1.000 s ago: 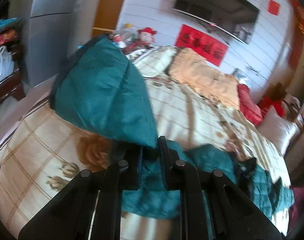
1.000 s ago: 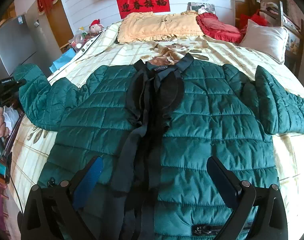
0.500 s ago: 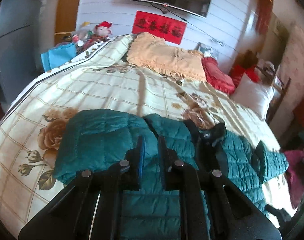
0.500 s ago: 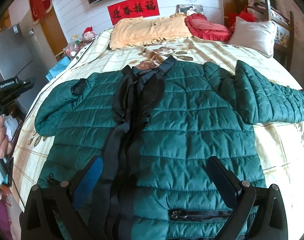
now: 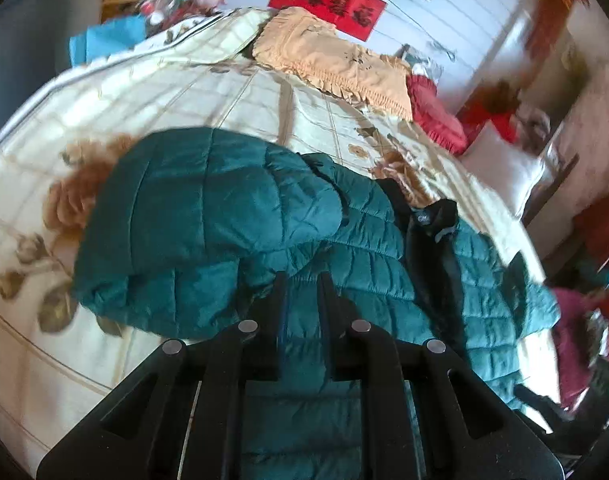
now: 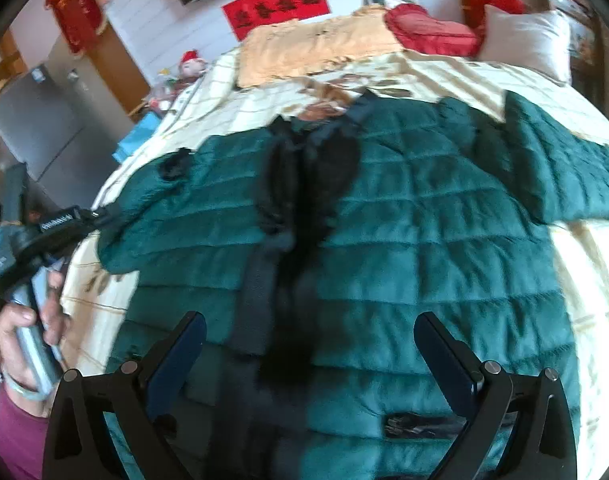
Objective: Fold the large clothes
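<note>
A teal quilted jacket (image 6: pixel 424 220) with a dark collar and placket lies front up on the bed. Its left sleeve (image 5: pixel 208 208) is doubled inward over the shoulder. My left gripper (image 5: pixel 301 280) is shut on the end of that sleeve, low over the jacket's left side; in the right wrist view it (image 6: pixel 100 214) reaches in from the left edge. The other sleeve (image 6: pixel 564 168) lies spread out to the right. My right gripper (image 6: pixel 310 328) hangs open above the jacket's lower front, with nothing between its fingers.
The bed has a cream floral cover (image 6: pixel 584 280). An orange pillow (image 6: pixel 316 44), a red cushion (image 6: pixel 428 32) and a white pillow (image 6: pixel 524 40) lie at its head. A grey fridge (image 6: pixel 36 120) stands to the left. A person's hand (image 6: pixel 16 320) holds the left gripper's handle.
The left gripper brought the raised sleeve down and inward, so it now lies folded over the jacket's shoulder. The right gripper stayed open and hardly moved.
</note>
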Available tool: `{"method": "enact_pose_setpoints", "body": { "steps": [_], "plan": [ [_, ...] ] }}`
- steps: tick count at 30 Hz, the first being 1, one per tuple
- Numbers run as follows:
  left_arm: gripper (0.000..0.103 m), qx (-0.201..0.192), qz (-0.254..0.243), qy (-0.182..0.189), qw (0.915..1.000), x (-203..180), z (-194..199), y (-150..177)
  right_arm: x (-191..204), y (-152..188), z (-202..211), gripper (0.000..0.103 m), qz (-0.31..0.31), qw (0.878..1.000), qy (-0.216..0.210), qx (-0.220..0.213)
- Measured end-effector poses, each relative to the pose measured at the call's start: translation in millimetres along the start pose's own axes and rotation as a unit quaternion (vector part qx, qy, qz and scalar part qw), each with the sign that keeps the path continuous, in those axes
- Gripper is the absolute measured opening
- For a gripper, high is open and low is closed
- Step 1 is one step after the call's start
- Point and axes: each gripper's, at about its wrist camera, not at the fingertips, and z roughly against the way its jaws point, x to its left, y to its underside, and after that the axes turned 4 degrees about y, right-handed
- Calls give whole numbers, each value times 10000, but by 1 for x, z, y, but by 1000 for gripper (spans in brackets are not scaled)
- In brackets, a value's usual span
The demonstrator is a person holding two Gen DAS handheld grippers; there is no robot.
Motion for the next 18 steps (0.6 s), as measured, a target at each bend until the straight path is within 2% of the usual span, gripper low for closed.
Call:
{"method": "enact_pose_setpoints", "body": {
  "steps": [2, 4, 6, 7, 11, 18],
  "plan": [
    [13, -18, 53, -60, 10000, 4, 2, 3, 11, -8, -5, 103, 81, 9998, -196, -18],
    [22, 5, -13, -237, 9997, 6, 2, 8, 21, -17, -16, 103, 138, 9993, -352, 33],
    [46, -70, -34, -407, 9991, 10, 6, 13, 30, -29, -32, 103, 93, 9977, -630, 238],
    [48, -141, -18, -469, 9988, 12, 8, 14, 35, -34, -41, 103, 66, 9967, -746, 325],
    [48, -271, 21, -615, 9977, 25, 16, 17, 63, -61, -79, 103, -31, 9899, -1253, 659],
    [48, -267, 489, -910, 9943, 67, 12, 15, 117, -103, -132, 103, -440, 9716, -2141, 908]
  ]
}}
